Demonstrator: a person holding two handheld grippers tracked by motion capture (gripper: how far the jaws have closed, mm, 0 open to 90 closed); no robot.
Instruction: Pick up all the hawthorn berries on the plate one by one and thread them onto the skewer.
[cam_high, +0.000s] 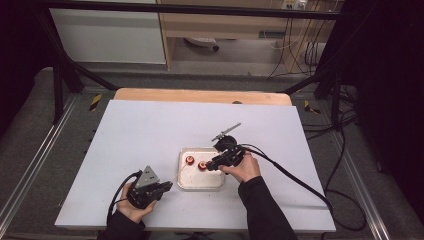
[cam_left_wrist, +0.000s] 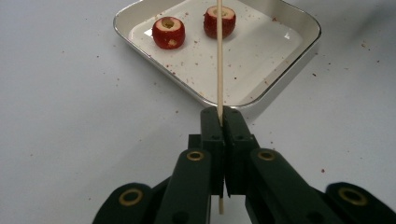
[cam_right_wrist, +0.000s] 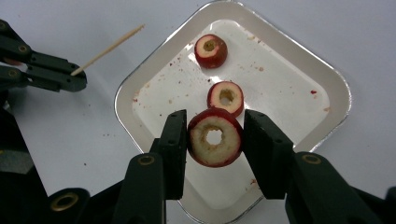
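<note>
Right hand-held gripper (cam_right_wrist: 212, 140) clamped on cored red fruit ring (cam_right_wrist: 215, 137) at frame centre over glossy white sq. tray (cam_right_wrist: 299, 88) w/ two more rings; left hand-held gripper (cam_left_wrist: 219, 123) pinched on thin wooden skewer (cam_left_wrist: 219, 56).

I count three cored red fruit pieces — one (cam_right_wrist: 215, 138) between the jaws of my right claw (cam_right_wrist: 215, 140) above the tray (cam_right_wrist: 327, 116), two lying in that tray: one (cam_right_wrist: 226, 97) just beyond the held piece, one (cam_right_wrist: 210, 51) nearer the tray's far corner. One tray on the table (cam_high: 145, 135). One wooden skewer (cam_left_wrist: 219, 65) — pinched in my left claw (cam_left_wrist: 220, 116), beside the tray. Two claws.
</note>
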